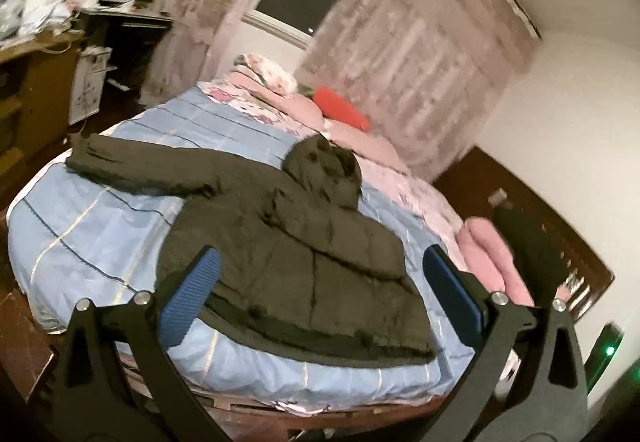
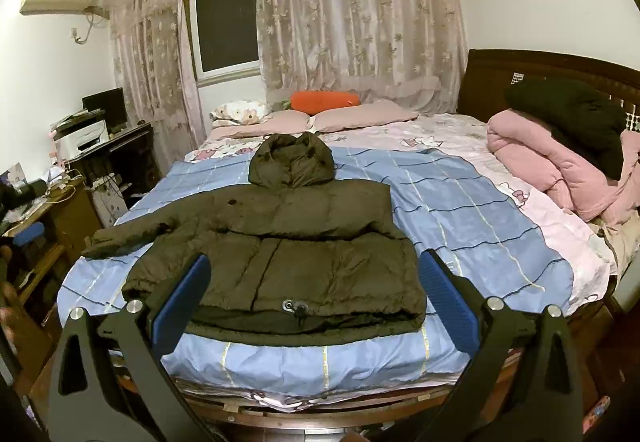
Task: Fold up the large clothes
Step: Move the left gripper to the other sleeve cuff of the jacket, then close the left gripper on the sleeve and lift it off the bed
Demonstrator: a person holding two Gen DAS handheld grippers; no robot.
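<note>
A dark olive hooded puffer jacket (image 2: pixel 288 242) lies flat on the blue checked bedspread (image 2: pixel 460 210), hood toward the pillows. Its left sleeve (image 2: pixel 132 234) stretches out to the left; the right sleeve looks folded in over the body. The hem is nearest me. The jacket shows tilted in the left wrist view (image 1: pixel 288 242), its long sleeve (image 1: pixel 132 166) pointing left. My left gripper (image 1: pixel 320 298) is open and empty, above the hem. My right gripper (image 2: pixel 312 302) is open and empty, also above the hem at the bed's near edge.
A pink quilt (image 2: pixel 540 158) with a dark garment (image 2: pixel 576 122) on it is piled at the right by the wooden headboard (image 2: pixel 540 70). Pillows and an orange cushion (image 2: pixel 324 100) lie at the back. A cluttered desk (image 2: pixel 80 162) stands on the left.
</note>
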